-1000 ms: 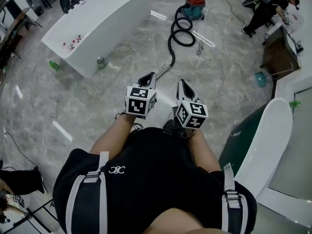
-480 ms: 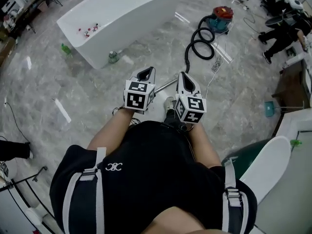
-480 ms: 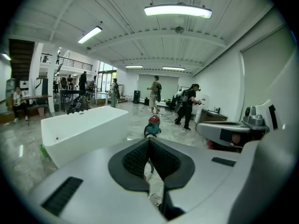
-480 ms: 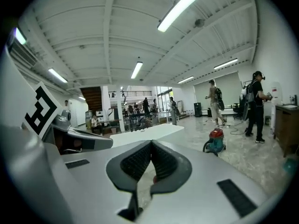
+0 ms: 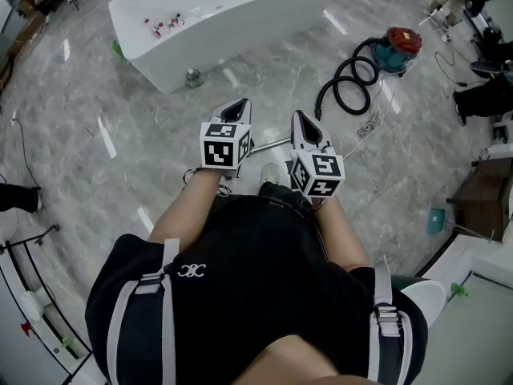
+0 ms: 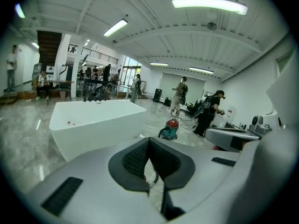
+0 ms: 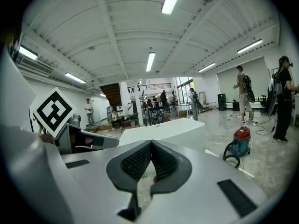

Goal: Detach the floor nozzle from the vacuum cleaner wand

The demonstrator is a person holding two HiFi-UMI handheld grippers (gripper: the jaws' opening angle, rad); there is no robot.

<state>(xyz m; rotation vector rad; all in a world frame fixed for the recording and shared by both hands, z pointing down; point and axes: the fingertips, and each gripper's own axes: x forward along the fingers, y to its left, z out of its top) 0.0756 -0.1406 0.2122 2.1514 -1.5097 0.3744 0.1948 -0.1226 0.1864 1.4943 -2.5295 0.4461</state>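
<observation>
The red-and-teal vacuum canister [image 5: 398, 46] stands on the marble floor at the upper right, with its black hose [image 5: 349, 87] coiled beside it. From the hose a thin metal wand [image 5: 272, 144] runs toward me and passes behind my grippers; the floor nozzle is hidden there. My left gripper [image 5: 237, 105] and right gripper [image 5: 301, 119] are held side by side in front of my body, both shut and empty, well above the floor. The canister [image 6: 170, 129] also shows past the shut left gripper [image 6: 149, 141], and the same canister [image 7: 240, 141] lies right of the shut right gripper [image 7: 151, 143].
A long white counter [image 5: 264, 2] stands at the upper left, with a green bottle [image 5: 192, 77] on the floor at its foot. A power strip [image 5: 369, 125] and cable lie near the hose. People [image 6: 208, 113] stand beyond the canister. White furniture [image 5: 473, 255] fills the lower right.
The head view has swung: counter and vacuum have slid to the right and the hose now lies right of the grippers. Both grippers stay shut, side by side before my body.
</observation>
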